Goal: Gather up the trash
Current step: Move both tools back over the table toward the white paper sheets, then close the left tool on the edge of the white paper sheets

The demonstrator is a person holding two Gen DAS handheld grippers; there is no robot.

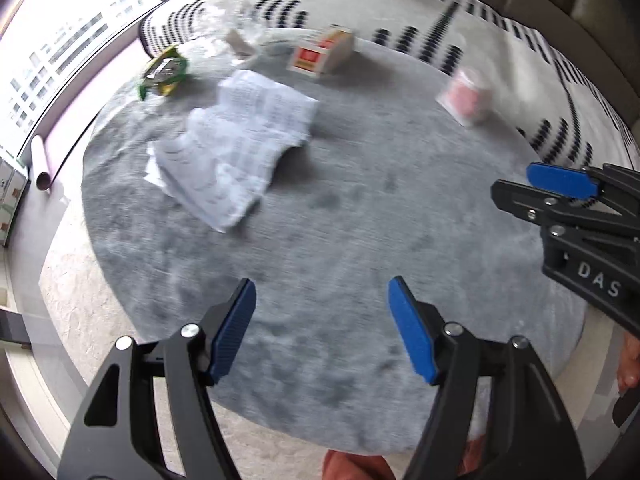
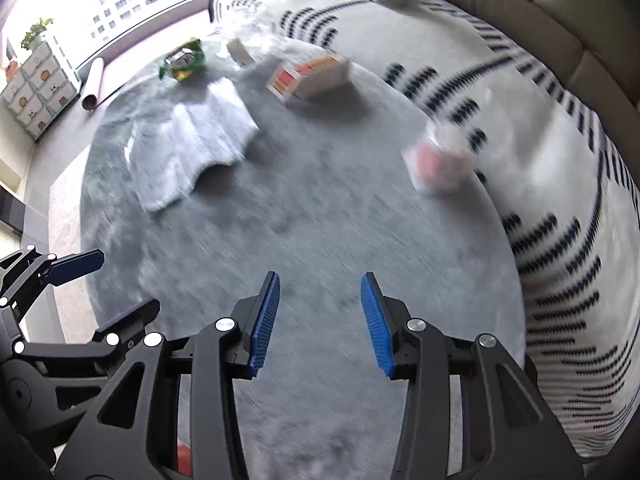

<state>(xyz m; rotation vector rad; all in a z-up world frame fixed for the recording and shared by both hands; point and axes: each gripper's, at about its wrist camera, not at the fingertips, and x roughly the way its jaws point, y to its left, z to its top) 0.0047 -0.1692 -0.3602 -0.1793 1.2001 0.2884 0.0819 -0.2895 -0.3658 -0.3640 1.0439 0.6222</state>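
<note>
"das" on right gripper (image 1: 560,200), both grippers spread, left gripper (image 1: 322,328) empty, printed paper (image 1: 236,140) unreadable

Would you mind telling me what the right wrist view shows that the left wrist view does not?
Only the right wrist view shows the potted plant by the window.

Only the left wrist view shows the "DAS" lettering on the right gripper and bare toes.

Both show the crumpled paper, green wrapper, orange-and-white carton, pink-and-white packet on the grey rug, and the left gripper, open.
</note>
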